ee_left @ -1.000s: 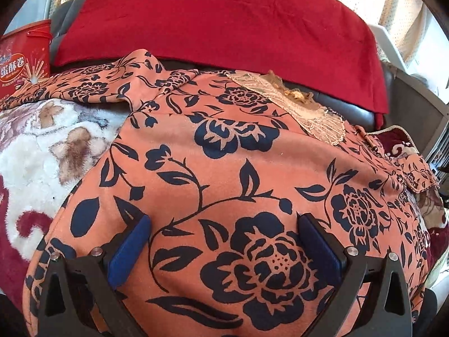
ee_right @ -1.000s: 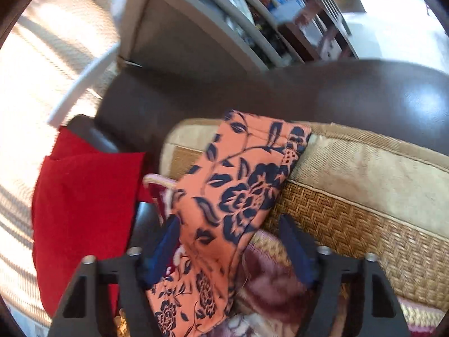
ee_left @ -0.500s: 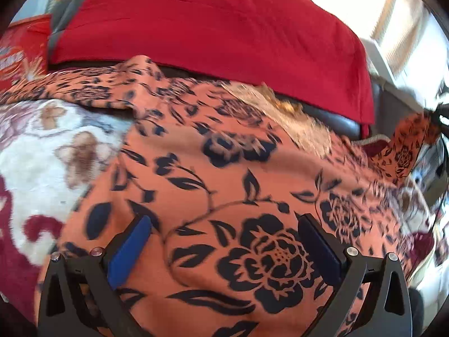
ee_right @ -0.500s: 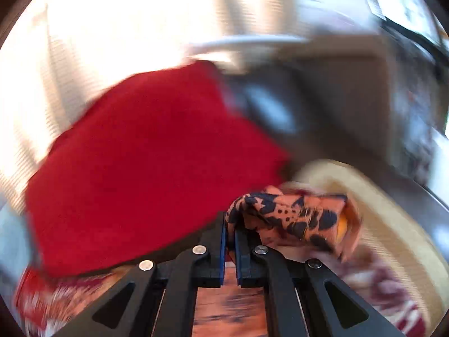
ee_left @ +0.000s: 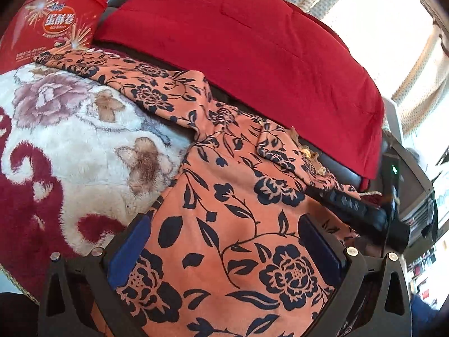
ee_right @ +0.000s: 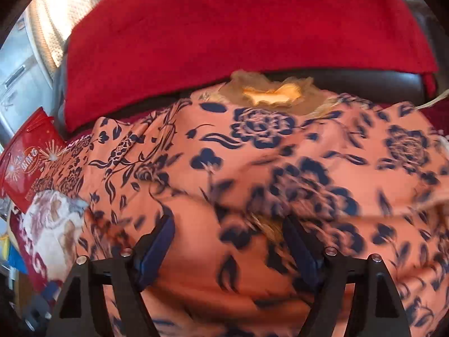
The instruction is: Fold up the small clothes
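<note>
Orange floral garment (ee_left: 224, 224) spread beneath both fingers, left fingers (ee_left: 129, 250) released, right fingers (ee_right: 157, 250) just opened, gripping nothing

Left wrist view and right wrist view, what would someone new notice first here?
The orange garment with dark blue flowers fills the middle, spread flat with one sleeve already folded across its top. Behind it lies a bright red cushion, and to the left a fluffy white and red blanket. The right gripper, jaws open, hangs over the garment.
</note>
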A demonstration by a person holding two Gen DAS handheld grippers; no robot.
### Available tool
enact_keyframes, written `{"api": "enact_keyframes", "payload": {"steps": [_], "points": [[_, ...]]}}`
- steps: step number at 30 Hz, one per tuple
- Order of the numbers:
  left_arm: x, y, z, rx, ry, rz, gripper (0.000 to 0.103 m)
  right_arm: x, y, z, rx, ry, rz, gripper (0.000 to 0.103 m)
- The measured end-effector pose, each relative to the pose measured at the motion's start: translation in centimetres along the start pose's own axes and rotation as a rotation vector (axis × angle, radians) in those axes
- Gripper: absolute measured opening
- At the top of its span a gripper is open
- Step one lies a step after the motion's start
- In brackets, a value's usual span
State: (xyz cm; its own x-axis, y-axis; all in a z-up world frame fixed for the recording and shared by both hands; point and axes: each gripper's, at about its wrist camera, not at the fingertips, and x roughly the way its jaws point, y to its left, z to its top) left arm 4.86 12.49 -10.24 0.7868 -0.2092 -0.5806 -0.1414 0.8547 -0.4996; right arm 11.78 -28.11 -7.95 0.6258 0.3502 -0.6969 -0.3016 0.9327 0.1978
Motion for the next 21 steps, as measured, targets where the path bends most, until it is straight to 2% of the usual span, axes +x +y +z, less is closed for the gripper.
{"api": "enact_keyframes", "payload": {"steps": [5,7,9,10,11,14,17,21], "points": [[0.3,-1.1,-0.1,0.023,0.022,-0.052,0.103,-5.0,-2.7,-0.7,-0.135,-0.141,-0.132,0.084],[0.4,-1.7,-0.2,0.030,0.049,-0.101,0.103,-5.0,-4.6,-0.3,-0.136,-0.150,-0.176,0.090],[0.4,-2.5,0.2,0.022,0.077,-0.148,0.103,-3.5,-7.1,-2.0,-0.107,-0.103,-0.186,0.090],[0.4,-2.8,0.7,0.006,0.083,-0.173,0.103,-2.5,-8.6,-3.1,-0.059,-0.069,-0.138,0.091],[0.6,-3.1,1.4,-0.009,0.091,-0.195,0.103,-3.1,-9.6,-3.5,-0.013,-0.134,-0.075,0.091],[2.4,-4.6,4.8,-0.051,0.134,-0.282,0.103,-3.2,-9.9,-3.1,0.022,-0.141,-0.051,0.094],[6.5,-6.5,9.3,-0.086,0.185,-0.338,0.103,-3.6,-10.2,-2.9,0.036,-0.156,-0.009,0.096],[14.3,-6.5,11.5,-0.206,0.352,-0.285,0.103,-3.8,-11.7,-3.6,0.097,-0.185,0.080,0.097]]}}
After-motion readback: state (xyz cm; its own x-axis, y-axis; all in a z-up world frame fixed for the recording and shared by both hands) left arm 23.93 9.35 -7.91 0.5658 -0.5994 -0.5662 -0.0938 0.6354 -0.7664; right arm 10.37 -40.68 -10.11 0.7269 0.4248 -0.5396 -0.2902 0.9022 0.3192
